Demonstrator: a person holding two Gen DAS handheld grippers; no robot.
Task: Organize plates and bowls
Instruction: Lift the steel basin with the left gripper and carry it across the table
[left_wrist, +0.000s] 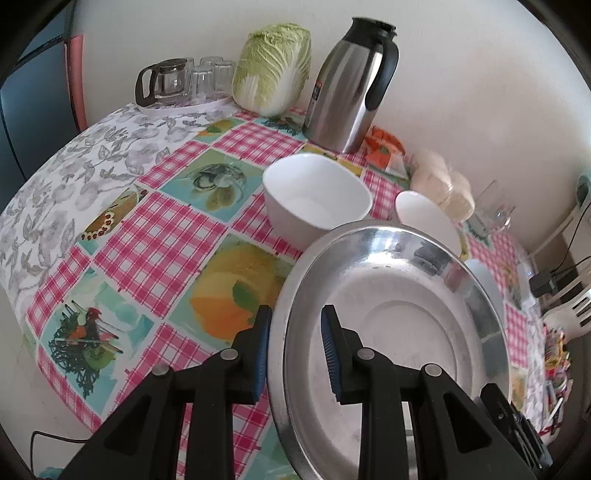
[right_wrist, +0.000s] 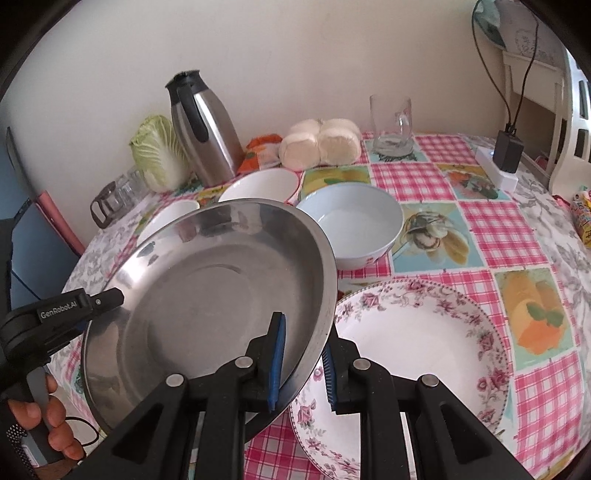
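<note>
Steel plate (right_wrist: 207, 295) hangs tilted between the two claws, and the coming move turns on where it lies relative to the floral plate (right_wrist: 417, 350): in the right wrist view the steel one fills the centre-left of the frame, and its lower right rim already overlaps the floral plate's left edge at lower right. Setting it down there is likely a short shift to the right and a levelling.

The right gripper (right_wrist: 301, 358) has its jaws part-closed astride that lower right rim, one pad inside the dish and one beneath. The left gripper (left_wrist: 293, 350) straddles the opposite rim the same way, at the bottom centre of its own frame; whether either pad actually presses the metal cannot be told. The right claw sits nearer the floral plate.

By count: two plates, one steel, one floral; three bowls, a pale blue bowl (right_wrist: 354, 221) at centre right and two white bowls (right_wrist: 258, 186) behind the steel rim.
</note>
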